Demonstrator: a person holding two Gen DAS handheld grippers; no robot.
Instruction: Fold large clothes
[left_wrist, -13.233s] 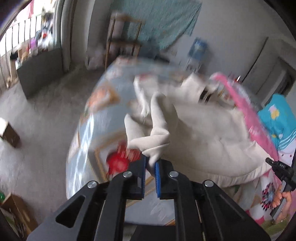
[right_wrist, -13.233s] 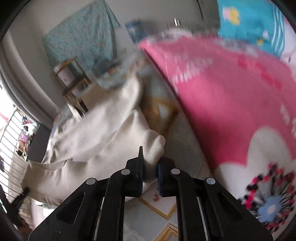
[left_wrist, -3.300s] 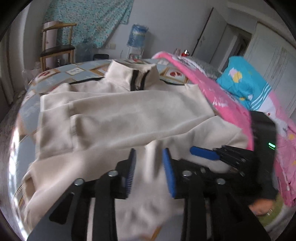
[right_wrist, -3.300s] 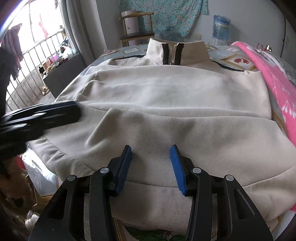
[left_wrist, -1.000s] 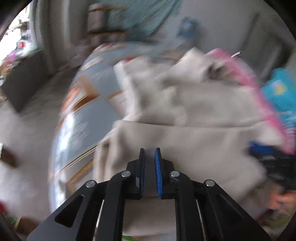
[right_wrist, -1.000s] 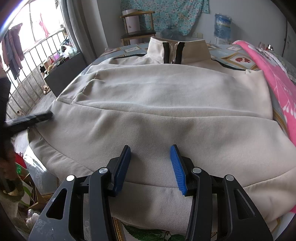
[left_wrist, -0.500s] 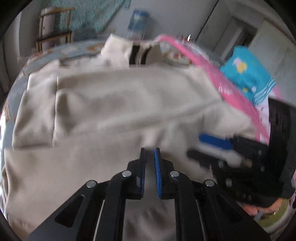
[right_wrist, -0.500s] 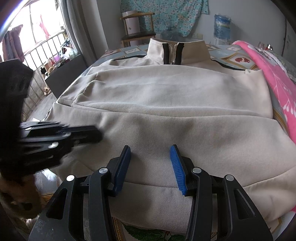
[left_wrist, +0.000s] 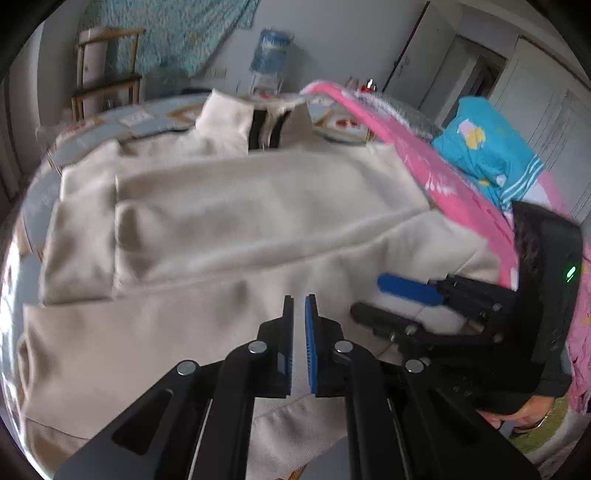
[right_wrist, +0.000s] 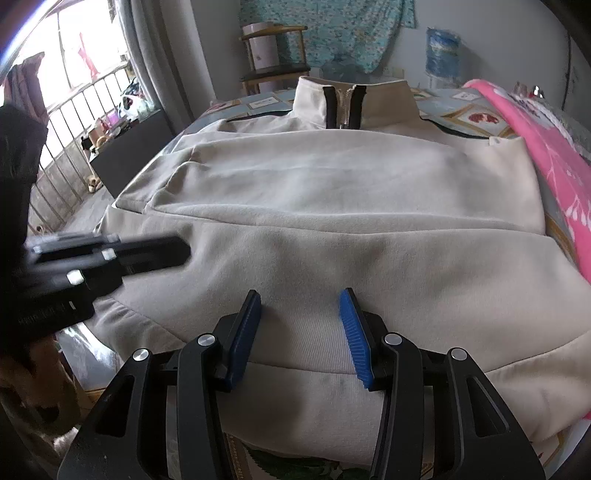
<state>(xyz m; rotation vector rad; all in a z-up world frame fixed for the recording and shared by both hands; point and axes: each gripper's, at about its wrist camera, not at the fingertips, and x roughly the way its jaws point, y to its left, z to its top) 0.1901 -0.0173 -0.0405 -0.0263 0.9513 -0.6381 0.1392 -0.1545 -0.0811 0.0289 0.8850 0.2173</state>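
A cream zip-collar sweatshirt (right_wrist: 332, 192) lies spread on the bed, collar (right_wrist: 351, 99) at the far end, both sleeves folded across the chest. It also shows in the left wrist view (left_wrist: 240, 214). My right gripper (right_wrist: 301, 328) is open, its blue pads resting on the hem near the front edge. My left gripper (left_wrist: 299, 314) is shut and empty, hovering over the lower body of the sweatshirt; it shows as a dark blur in the right wrist view (right_wrist: 110, 254). The right gripper is seen open in the left wrist view (left_wrist: 406, 295).
A pink blanket (right_wrist: 546, 155) and a blue pillow (left_wrist: 487, 147) lie along the right side of the bed. A wooden chair (right_wrist: 273, 55), a water bottle (left_wrist: 271, 51) and a window railing (right_wrist: 74, 122) stand beyond. The patterned bedsheet (right_wrist: 266, 101) shows around the collar.
My left gripper has swung from the bed's left edge back over the sweatshirt toward the right gripper, staying shut. The right gripper has not moved and stays open.
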